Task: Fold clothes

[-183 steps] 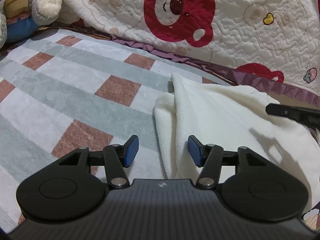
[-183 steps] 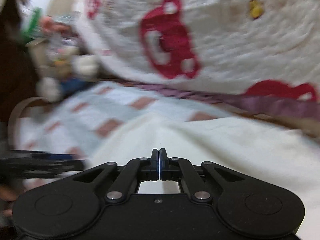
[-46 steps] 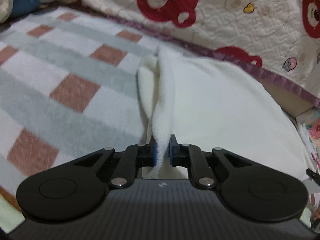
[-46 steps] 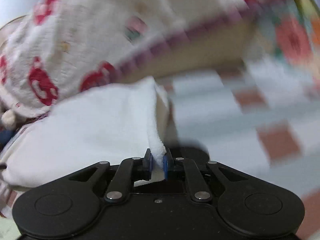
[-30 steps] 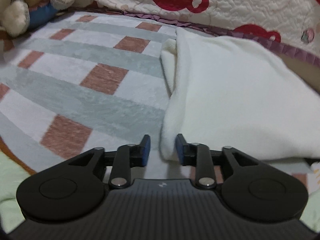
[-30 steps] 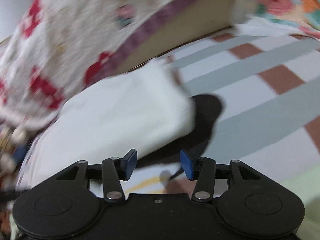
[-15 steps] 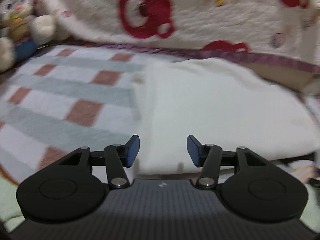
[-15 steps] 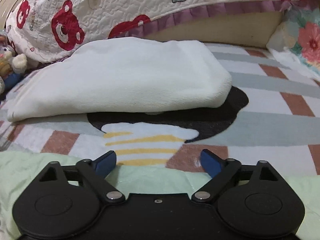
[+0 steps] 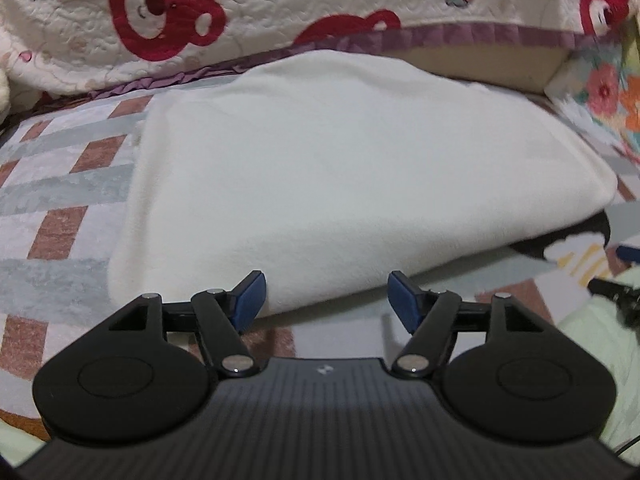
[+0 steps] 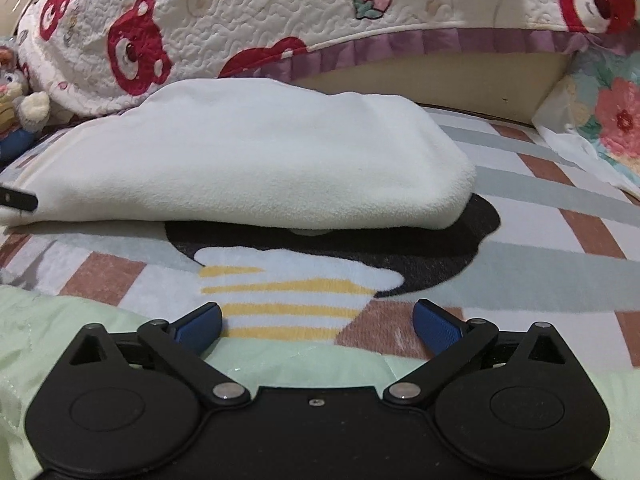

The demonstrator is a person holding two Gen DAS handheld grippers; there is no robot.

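Setting: a checked rug in grey, white and brown on the floor, with a bear-print quilt hanging down behind it and a pale green cover in the near foreground.
Garment: a cream fleece garment, already folded over into a thick slab, lies flat on the rug, its far edge against the quilt's purple frill.
Long axis: it runs side to side across both views; the rounded folded end sits to the right, over a black patch in the rug pattern.
Left gripper: its jaws have just been opening and stand well apart, empty, with the garment's near edge just ahead between the blue pads.
Right gripper: jaws at their widest, nothing held, over the green cover and set back from the garment.
Nearer hand: the left, by my reading; it is close to the near-left corner.
Surroundings: a plush toy at far left and floral fabric at far right, both well apart from the garment.
Obstructions: nothing lies between either gripper and the garment's near edge.
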